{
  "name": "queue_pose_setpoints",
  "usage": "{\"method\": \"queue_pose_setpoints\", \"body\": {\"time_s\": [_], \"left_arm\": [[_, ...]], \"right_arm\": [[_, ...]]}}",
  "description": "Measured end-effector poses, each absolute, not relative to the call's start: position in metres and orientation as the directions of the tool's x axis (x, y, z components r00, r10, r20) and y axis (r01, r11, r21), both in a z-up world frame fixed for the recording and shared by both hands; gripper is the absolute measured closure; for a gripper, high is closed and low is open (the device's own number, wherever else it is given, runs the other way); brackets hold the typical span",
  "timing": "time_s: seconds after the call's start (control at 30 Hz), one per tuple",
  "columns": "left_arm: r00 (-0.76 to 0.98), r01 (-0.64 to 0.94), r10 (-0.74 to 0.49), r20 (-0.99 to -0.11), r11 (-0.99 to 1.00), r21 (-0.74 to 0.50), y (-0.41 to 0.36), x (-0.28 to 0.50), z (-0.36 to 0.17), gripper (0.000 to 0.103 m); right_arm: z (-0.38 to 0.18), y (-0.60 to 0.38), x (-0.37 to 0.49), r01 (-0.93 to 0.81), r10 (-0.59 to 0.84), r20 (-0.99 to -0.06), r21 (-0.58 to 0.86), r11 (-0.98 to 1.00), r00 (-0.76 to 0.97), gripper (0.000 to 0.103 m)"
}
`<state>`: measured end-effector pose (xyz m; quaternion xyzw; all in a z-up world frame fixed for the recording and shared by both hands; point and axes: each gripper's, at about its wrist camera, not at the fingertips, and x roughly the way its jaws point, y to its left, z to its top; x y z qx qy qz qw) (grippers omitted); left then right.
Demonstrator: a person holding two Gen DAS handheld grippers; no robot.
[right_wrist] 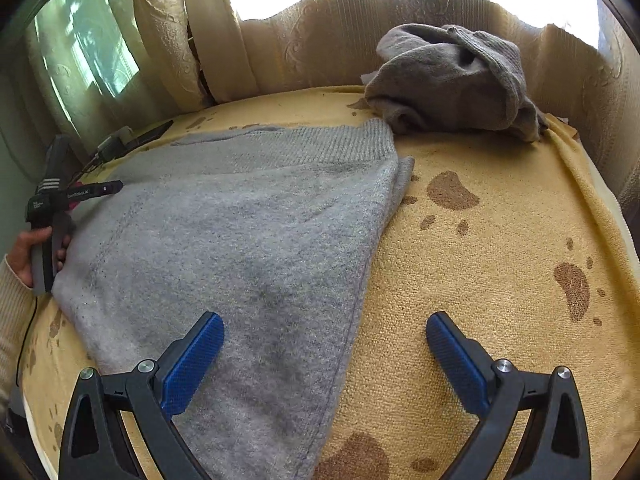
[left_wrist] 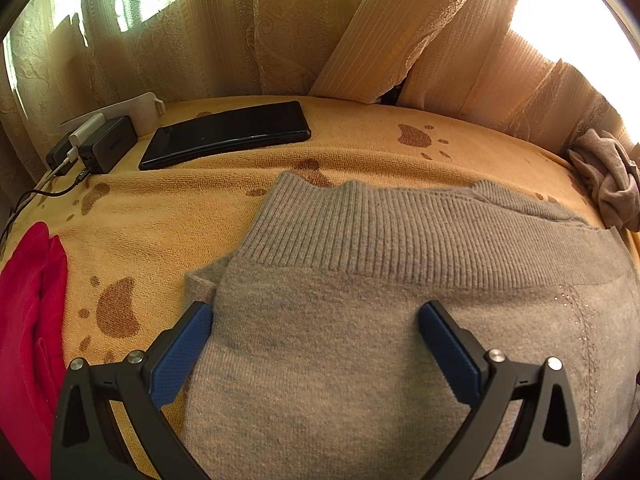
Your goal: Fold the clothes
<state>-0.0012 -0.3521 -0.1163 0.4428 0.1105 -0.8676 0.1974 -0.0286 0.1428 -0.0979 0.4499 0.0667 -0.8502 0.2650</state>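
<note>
A grey knit sweater (left_wrist: pixel 360 320) lies flat on a yellow paw-print blanket (left_wrist: pixel 160 208), its ribbed hem toward the far side. My left gripper (left_wrist: pixel 316 314) is open just above the sweater's left part, holding nothing. In the right wrist view the same sweater (right_wrist: pixel 240 232) spreads left of centre. My right gripper (right_wrist: pixel 324 328) is open over the sweater's right edge, one finger above the knit and one above the blanket (right_wrist: pixel 480 260). The left gripper tool (right_wrist: pixel 60 208) shows at the sweater's far left side, held by a hand.
A black phone (left_wrist: pixel 228 134), chargers and cables (left_wrist: pixel 96 142) lie at the back left. A red garment (left_wrist: pixel 32 320) lies at the left edge. A crumpled grey garment (right_wrist: pixel 452 80) sits at the back right. Curtains (left_wrist: pixel 240 28) hang behind.
</note>
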Motion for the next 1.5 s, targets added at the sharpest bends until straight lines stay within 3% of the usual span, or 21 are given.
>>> {"method": "queue_pose_setpoints", "body": {"time_s": [0.27,1.27,1.5], "left_arm": [[-0.531,0.44,-0.245,-0.811,-0.898,-0.018,-0.351,0.0,-0.117,0.0],[-0.545,0.42,-0.223,-0.808,-0.907,-0.033,-0.354,0.01,-0.099,0.0],[-0.632,0.494,-0.132,-0.764,-0.828,-0.266,-0.429,0.059,-0.06,0.0]], "right_arm": [[-0.1,0.135,-0.028,0.495,-0.321,-0.818,0.052,-0.867,-0.477,0.0],[-0.101,0.135,-0.028,0.489,-0.334,-0.8,0.058,-0.87,-0.499,0.0],[-0.102,0.135,-0.029,0.491,-0.336,-0.799,0.059,-0.869,-0.499,0.0]]}}
